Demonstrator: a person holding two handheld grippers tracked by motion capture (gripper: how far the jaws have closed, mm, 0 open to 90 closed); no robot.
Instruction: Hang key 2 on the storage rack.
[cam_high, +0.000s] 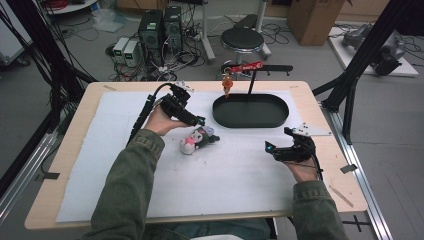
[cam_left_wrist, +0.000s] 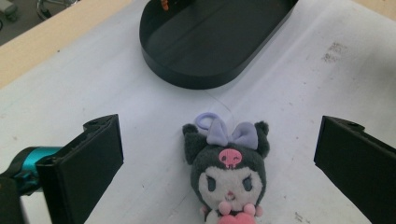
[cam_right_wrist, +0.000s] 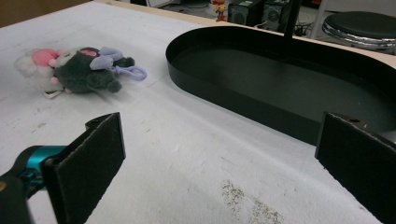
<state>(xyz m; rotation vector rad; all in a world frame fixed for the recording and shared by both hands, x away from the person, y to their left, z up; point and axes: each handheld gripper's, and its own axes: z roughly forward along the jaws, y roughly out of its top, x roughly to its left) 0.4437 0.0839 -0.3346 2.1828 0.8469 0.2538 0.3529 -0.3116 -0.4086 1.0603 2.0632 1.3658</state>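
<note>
- Left gripper (cam_high: 196, 121): black, 2-jaw, hand-held, teal accent at the jaw base; jaws spread wide, holding nothing; poised just above and beside the toy, tips aimed at it.
- Small plush toy (cam_left_wrist: 229, 175): dark grey head, white face, lilac bow, pink skull mark, pink heart at the chest, lilac loop at the top; lying on the sheet directly ahead of the left gripper, centred in the gap of its 2 jaws yet touching neither; in the high view, just past the left gripper's tips (cam_high: 198, 139).
- Right gripper (cam_high: 280, 150): black, 2-jaw, hand-held, grey three-cornered plate on top; jaws spread wide, nothing held; low over the sheet, well apart from the toy, which lies far ahead to its left in its own view (cam_right_wrist: 77, 68).
- Black oval metal tray (cam_left_wrist: 215, 42): shallow, low-walled; beyond the toy as seen from the left gripper, close ahead to the right of the right gripper (cam_right_wrist: 261, 79).
- Black post with red arm (cam_high: 248, 70): rising from the tray's far side, a small orange figure (cam_high: 227, 85) hanging from the arm's end.
- White sheet (cam_high: 225, 175): covering the pale wooden table (cam_high: 75, 135), under both grippers, toy and tray.
</note>
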